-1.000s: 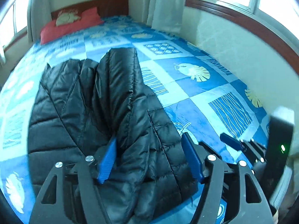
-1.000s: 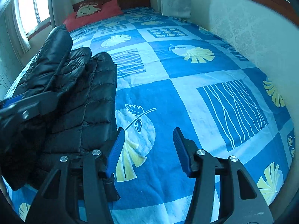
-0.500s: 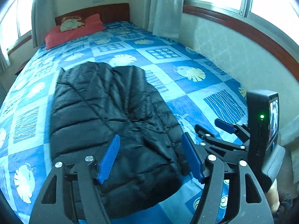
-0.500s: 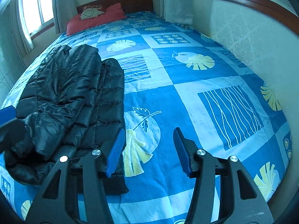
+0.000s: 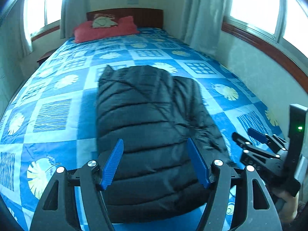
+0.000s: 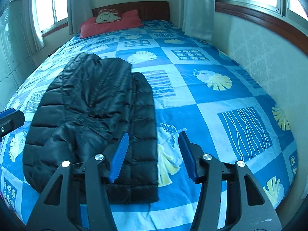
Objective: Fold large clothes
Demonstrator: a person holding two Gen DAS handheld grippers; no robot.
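**A:** In the left wrist view, where is the garment?

**B:** The black puffer jacket (image 5: 152, 130) lies on the blue patterned bedspread (image 5: 57, 88), near the foot of the bed, with its length pointing toward the red pillow (image 5: 105, 29). The left gripper (image 5: 156, 163) hovers over the near end of it. Its blue fingers (image 5: 113, 160) stand wide apart and hold nothing. At the right edge I see the right gripper (image 5: 248, 136); from this angle I cannot tell its opening.

**A:** And the right wrist view?

**B:** There the jacket (image 6: 96, 115) is on the left half of the bedspread (image 6: 211, 100). One layer lies doubled over another, and a narrower strip shows along its right side. The right gripper (image 6: 153, 154) is also spread wide and empty, above the jacket's near right corner. The tip of the left one (image 6: 9, 118) shows at the left border.

**A:** Which step is this, in your opinion?

**B:** I judge that a lengthwise fold is laid down and both claws are free, between two folds. The next move probably calls for taking the near hem at its two corners and carrying it toward the pillow end. The filling is thick and slippery, so the pinch must go deep, through both layers.
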